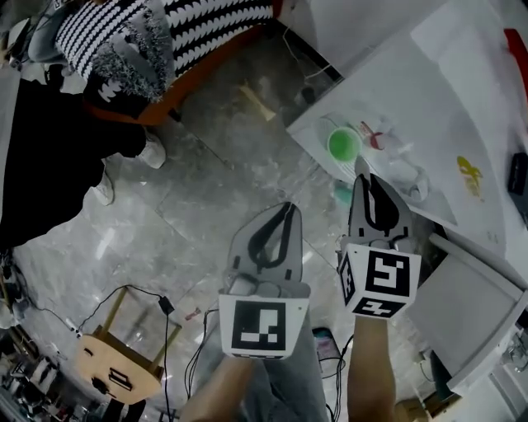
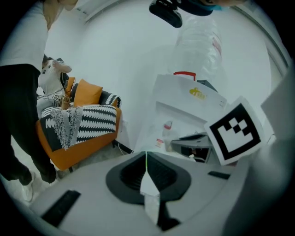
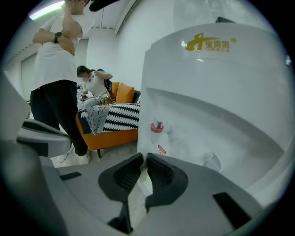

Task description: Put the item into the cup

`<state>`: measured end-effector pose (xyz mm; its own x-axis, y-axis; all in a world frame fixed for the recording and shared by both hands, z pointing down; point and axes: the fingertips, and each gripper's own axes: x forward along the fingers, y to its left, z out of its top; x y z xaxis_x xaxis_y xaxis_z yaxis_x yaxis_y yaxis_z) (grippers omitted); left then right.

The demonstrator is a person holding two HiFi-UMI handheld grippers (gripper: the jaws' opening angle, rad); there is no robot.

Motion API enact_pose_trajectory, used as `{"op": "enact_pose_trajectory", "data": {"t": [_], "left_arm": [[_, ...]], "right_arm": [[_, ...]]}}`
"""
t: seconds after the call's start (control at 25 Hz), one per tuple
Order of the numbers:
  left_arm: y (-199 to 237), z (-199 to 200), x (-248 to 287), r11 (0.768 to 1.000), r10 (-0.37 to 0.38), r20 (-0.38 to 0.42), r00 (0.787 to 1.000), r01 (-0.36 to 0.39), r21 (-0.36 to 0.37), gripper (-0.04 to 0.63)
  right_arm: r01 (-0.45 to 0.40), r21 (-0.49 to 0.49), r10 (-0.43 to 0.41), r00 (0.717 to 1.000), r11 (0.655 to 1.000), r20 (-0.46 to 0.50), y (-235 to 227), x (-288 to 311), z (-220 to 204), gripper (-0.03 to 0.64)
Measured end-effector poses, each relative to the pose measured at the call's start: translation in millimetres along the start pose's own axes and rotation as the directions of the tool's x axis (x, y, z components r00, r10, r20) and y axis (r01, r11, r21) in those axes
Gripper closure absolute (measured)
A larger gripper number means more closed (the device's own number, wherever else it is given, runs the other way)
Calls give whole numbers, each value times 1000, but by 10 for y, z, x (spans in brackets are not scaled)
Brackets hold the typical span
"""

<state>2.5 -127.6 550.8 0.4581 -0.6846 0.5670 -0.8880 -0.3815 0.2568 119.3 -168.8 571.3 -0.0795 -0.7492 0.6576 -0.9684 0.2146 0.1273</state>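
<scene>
Before the white dispenser [image 1: 445, 91], right hand-held gripper [image 1: 360, 177], tip toward green cup [image 1: 343, 145].

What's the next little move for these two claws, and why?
Probably ease the right gripper forward over the table, opening its jaws: both grippers hold nothing, the left gripper hangs over the floor, and the green cup with small items beside it lies just ahead.

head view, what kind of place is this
Probably an indoor lounge or workroom: orange sofa with a striped throw, stone floor with loose cables, white table holding a green cup.
</scene>
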Motion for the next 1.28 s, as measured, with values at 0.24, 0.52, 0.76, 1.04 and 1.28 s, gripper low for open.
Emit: {"op": "enact_pose_trajectory", "data": {"t": [0.24, 0.52, 0.76, 1.04, 1.28], "left_arm": [[76, -96, 46, 1000, 7, -6, 1000, -7, -5, 578], [153, -174, 60, 1000, 16, -27, 1000, -16, -8, 578], [243, -220, 67, 1000, 30, -39, 999, -30, -7, 578], [333, -275, 88, 999, 40, -55, 998, -40, -1, 578], [382, -317, 93, 999, 50, -52, 997, -51, -7, 578]], "right_arm": [[23, -79, -32, 993, 997, -110, 80, 341, -91, 572], [33, -147, -58, 984, 989, -168, 106, 591, -226, 572], [29, -156, -58, 981, 987, -186, 98, 731, -287, 572], [25, -177, -64, 974, 984, -217, 56, 894, -366, 572], [17, -204, -69, 966, 979, -248, 45, 1043, -437, 572]]}}
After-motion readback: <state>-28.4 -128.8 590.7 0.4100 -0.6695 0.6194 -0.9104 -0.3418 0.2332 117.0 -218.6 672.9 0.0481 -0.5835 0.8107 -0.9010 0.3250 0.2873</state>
